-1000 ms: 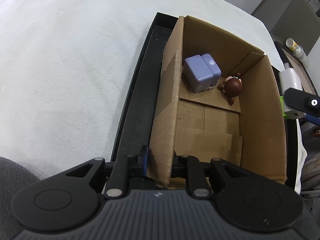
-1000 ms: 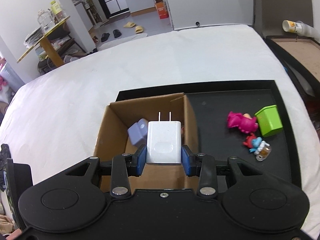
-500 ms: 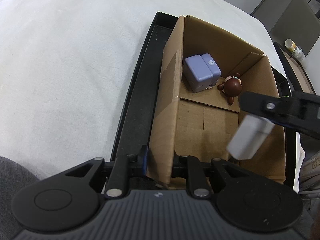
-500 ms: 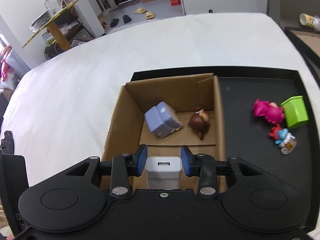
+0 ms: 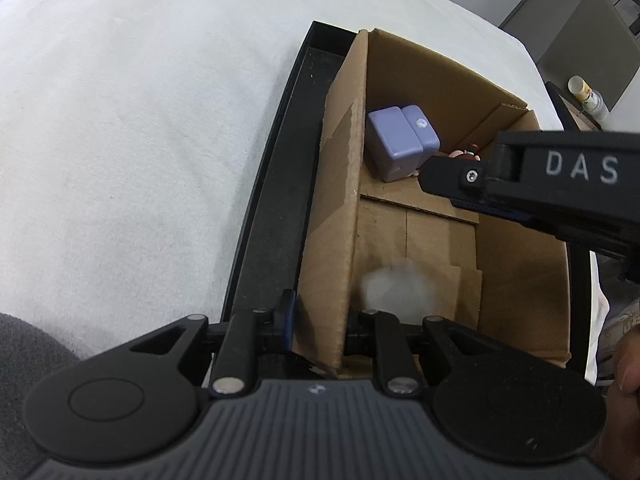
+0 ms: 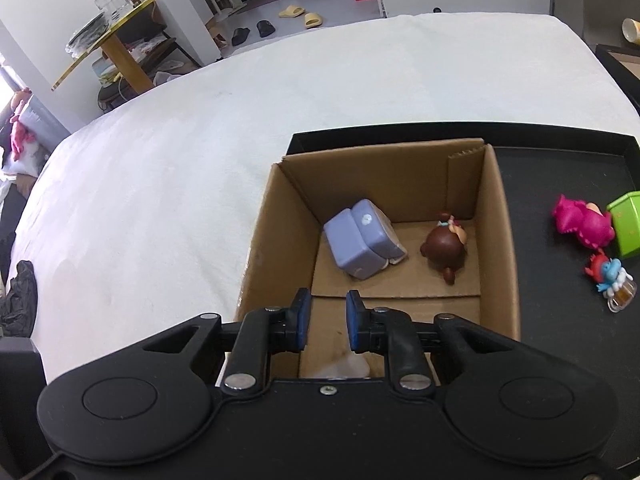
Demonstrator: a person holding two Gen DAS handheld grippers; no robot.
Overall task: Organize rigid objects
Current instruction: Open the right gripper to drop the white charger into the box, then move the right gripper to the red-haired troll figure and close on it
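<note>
Left wrist view: left tongs [image 5: 318,326] grip the cardboard box [image 5: 340,216] by its near-left wall; the card is stiff, light, easily dented. A white charger [image 5: 398,288], blurred, sits low in the box's near end.

Right wrist view: right tongs [image 6: 326,322] narrow, empty. The remaining toys [image 6: 582,224], hard, small and light, lie right on the black tray [image 6: 560,320], which rests on a soft white bed [image 6: 180,160]; take each across its body.

A lived-in home: slippers [image 6: 301,16] and dark shoes [image 6: 250,32] lie on the grey floor by a doorway, and a cluttered wooden side table [image 6: 116,40] with bottles stands behind the white-covered desk [image 6: 200,140].
</note>
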